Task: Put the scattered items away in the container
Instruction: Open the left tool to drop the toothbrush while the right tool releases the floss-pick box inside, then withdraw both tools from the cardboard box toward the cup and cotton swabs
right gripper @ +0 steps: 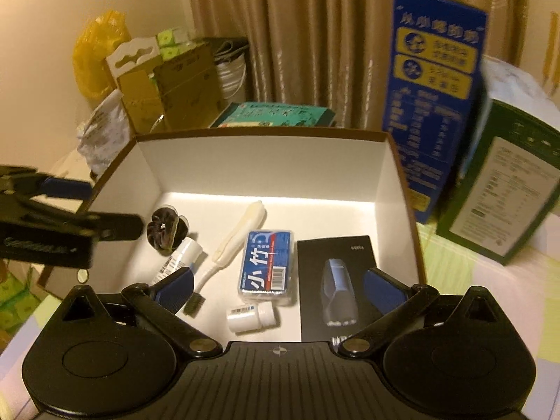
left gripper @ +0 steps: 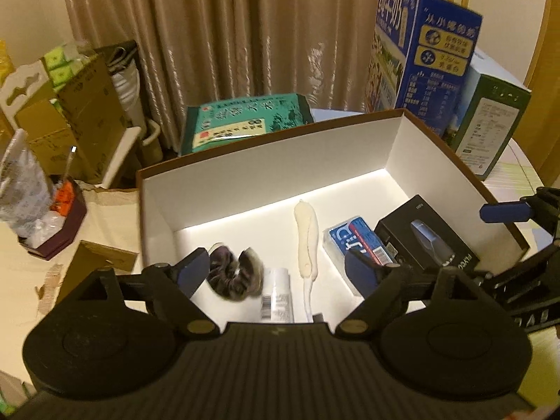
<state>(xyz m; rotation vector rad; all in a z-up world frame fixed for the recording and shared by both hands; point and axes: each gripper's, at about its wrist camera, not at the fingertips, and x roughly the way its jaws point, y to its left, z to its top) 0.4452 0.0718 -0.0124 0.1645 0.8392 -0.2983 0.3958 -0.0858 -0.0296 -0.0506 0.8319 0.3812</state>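
Note:
A white-lined cardboard box [left gripper: 266,161] [right gripper: 266,161] holds several items: a dark scrunchie [left gripper: 236,274] [right gripper: 168,229], a white tube [left gripper: 278,297] [right gripper: 178,259], a cream-handled brush [left gripper: 307,241] [right gripper: 234,236], a blue floss pack [left gripper: 357,243] [right gripper: 267,267], a black product box [left gripper: 427,238] [right gripper: 336,287] and a small white bottle [right gripper: 252,316]. My left gripper [left gripper: 278,274] is open and empty above the box's near left part. My right gripper [right gripper: 278,285] is open and empty above the near right part. Each gripper shows at the other view's edge.
Blue milk carton [left gripper: 420,59] [right gripper: 434,98] and green-white box [left gripper: 490,126] [right gripper: 500,182] stand right of the container. A green packet [left gripper: 245,122] lies behind it. Cardboard boxes [left gripper: 70,115], plastic bags and a dark tray [left gripper: 52,227] sit left. Curtain behind.

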